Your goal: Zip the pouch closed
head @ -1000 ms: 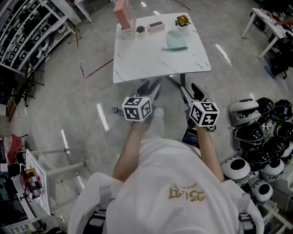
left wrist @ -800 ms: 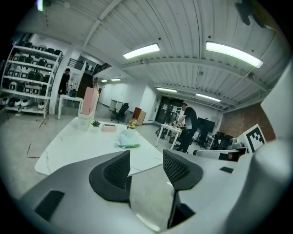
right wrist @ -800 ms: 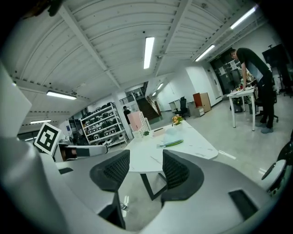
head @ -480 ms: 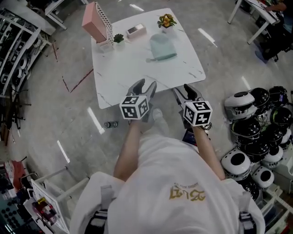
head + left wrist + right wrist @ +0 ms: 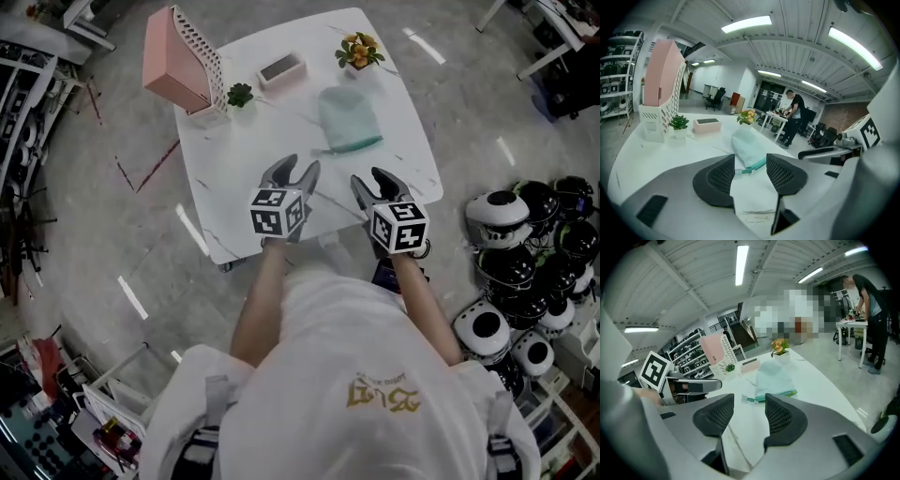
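Observation:
A mint-green pouch lies flat on the white marble table, its teal zipper edge toward me. In the left gripper view the pouch shows beyond the jaws, and in the right gripper view the pouch lies ahead too. My left gripper is open over the table's near part, apart from the pouch. My right gripper is open beside it; its jaws have just been closing a little, with nothing between them. Both stand short of the pouch.
A pink file holder, a small green plant, a flat box and a flower pot stand along the table's far side. Several helmets lie on the floor at the right. A person stands at a far desk.
Both grippers have moved forward and down, from before the table's edge to over its near part. The table and pouch now sit closer in view.

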Motion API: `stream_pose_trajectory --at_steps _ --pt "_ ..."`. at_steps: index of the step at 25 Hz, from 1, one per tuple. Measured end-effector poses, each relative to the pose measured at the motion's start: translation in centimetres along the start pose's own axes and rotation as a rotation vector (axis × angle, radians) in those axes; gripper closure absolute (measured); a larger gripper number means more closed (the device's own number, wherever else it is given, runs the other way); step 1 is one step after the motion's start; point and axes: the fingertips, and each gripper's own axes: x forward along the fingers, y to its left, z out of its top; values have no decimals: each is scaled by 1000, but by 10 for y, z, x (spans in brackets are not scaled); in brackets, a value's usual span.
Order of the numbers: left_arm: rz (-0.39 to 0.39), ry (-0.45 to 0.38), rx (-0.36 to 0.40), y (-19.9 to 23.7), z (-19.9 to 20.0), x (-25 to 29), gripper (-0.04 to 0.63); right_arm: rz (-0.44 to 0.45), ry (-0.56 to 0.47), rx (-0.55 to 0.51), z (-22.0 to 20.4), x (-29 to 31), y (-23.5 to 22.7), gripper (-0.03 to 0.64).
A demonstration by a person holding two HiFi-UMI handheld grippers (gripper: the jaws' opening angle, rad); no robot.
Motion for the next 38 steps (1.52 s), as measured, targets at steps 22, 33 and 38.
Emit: stream_pose_trajectory --at_steps 22,33,38 --pt "-166 355 469 31 -62 93 396 -38 182 56 -47 76 -13 416" --pt "-247 389 638 21 -71 110 425 -53 200 50 -53 85 -16 417" --pt "-288 391 669 12 -76 114 455 -58 205 35 -54 90 -16 420"
